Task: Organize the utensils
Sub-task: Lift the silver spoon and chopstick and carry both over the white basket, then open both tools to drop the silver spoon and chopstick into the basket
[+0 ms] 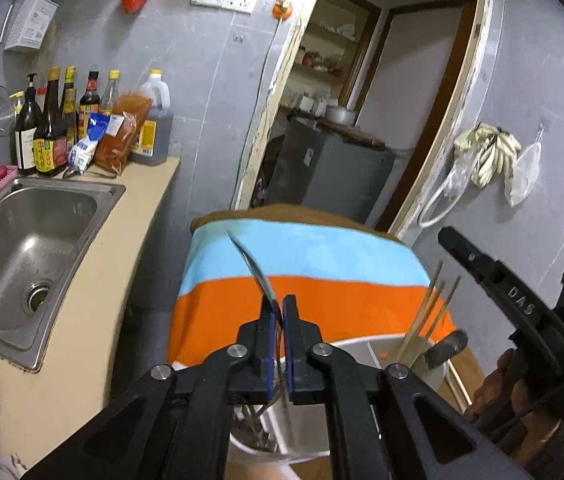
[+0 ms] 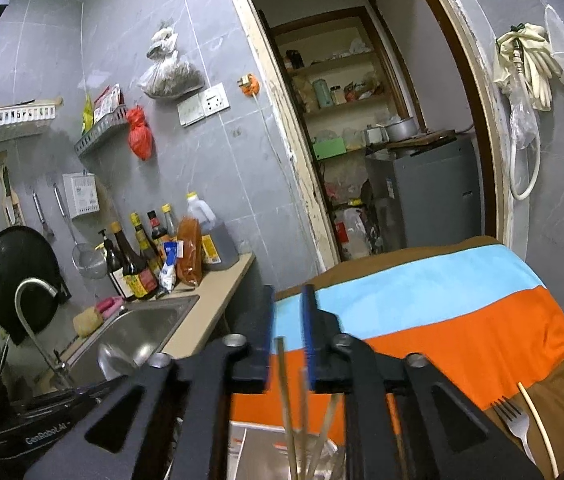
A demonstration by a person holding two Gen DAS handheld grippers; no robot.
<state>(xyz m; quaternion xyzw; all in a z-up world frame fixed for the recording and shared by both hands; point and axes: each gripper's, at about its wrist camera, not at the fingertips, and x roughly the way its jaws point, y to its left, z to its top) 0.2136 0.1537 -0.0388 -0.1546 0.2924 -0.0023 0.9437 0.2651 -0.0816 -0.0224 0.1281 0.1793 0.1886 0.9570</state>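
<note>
The left tool (image 1: 280, 316) is clamped on a knife (image 1: 256, 272) above the holder (image 1: 365, 350); the right tool (image 2: 287, 320) stands apart around the chopsticks (image 2: 287, 400).

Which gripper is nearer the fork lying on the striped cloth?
Right. The fork lies just right of the right gripper; the left gripper is over the utensil holder, fork out of its view.

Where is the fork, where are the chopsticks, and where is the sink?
fork (image 2: 515, 424): right wrist view, on its shiny head just below the prongs.
chopsticks (image 1: 427, 314): left wrist view, on the middle stick's upper part.
sink (image 1: 22, 240): left wrist view, on the bare steel basin wall.
</note>
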